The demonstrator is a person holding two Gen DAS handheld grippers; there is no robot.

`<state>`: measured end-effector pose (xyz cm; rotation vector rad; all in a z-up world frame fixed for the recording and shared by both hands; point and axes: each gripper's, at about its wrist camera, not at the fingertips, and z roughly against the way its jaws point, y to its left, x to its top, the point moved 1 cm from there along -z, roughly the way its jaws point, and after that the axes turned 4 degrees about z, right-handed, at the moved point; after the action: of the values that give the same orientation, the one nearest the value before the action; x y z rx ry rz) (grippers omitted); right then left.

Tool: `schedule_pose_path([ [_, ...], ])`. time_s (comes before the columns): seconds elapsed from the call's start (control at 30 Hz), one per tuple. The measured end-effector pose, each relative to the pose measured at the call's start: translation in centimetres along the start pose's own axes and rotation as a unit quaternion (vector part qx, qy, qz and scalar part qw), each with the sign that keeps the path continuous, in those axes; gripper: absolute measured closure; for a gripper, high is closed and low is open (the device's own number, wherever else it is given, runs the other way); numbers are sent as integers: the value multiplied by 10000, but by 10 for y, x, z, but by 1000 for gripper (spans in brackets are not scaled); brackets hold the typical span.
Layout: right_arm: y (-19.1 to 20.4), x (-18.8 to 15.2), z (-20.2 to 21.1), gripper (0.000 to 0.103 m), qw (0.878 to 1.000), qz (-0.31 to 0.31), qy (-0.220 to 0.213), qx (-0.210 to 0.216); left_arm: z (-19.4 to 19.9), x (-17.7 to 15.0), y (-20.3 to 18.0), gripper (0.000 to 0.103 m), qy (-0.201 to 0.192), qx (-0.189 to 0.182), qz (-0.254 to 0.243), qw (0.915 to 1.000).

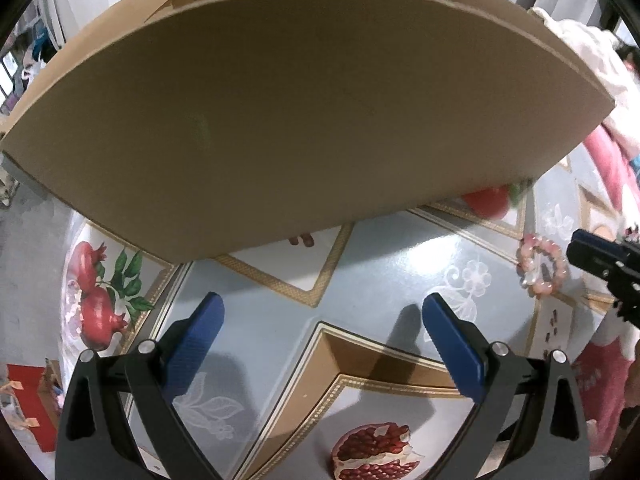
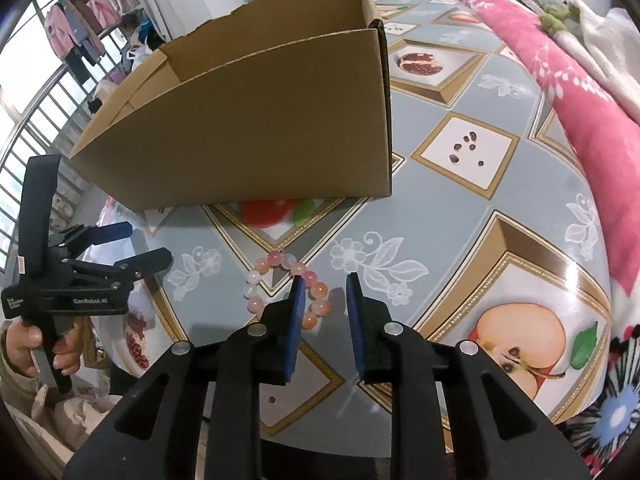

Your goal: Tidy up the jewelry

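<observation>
A pink and white bead bracelet (image 2: 280, 284) lies on the patterned tablecloth, in front of an open cardboard box (image 2: 248, 128). My right gripper (image 2: 325, 280) is open just above it, its left finger over the bracelet's right side. It also shows at the right edge of the left wrist view (image 1: 592, 256), by the bracelet (image 1: 540, 264). My left gripper (image 1: 320, 312) is open wide and empty, low over the table facing the box's front wall (image 1: 280, 120). It shows at the left of the right wrist view (image 2: 148, 244).
The table (image 2: 460, 216) has a blue-grey cloth with fruit pictures. A pink flowered blanket (image 2: 580, 112) lies along the right side. Windows and hanging clothes (image 2: 80, 20) stand behind the box on the left.
</observation>
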<state>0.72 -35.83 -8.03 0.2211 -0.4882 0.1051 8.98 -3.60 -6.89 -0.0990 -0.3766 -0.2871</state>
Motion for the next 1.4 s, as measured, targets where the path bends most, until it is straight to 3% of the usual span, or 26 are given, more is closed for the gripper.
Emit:
schedule_pose_path([
  [0.43,11,3,-18,80,9990,296,124,-302,1,-7,-9,6,-126,119,-9,9998],
  [0.57,16,4,-21,90,9986,349,140,-372,2,-6,-7,5,-137,118,-10,9998],
  [0.67,18,4,-22,95,9988,307,143,-344,2,-5,-6,5,-149,117,-11,9998],
  [1.07,27,14,-28,95,9996,226,114,-118,-1,-3,-8,4,-261,108,-69,9996],
  [1.4,33,18,-34,95,9997,124,88,193,-1,-6,-7,4,-619,-21,-296,9976],
])
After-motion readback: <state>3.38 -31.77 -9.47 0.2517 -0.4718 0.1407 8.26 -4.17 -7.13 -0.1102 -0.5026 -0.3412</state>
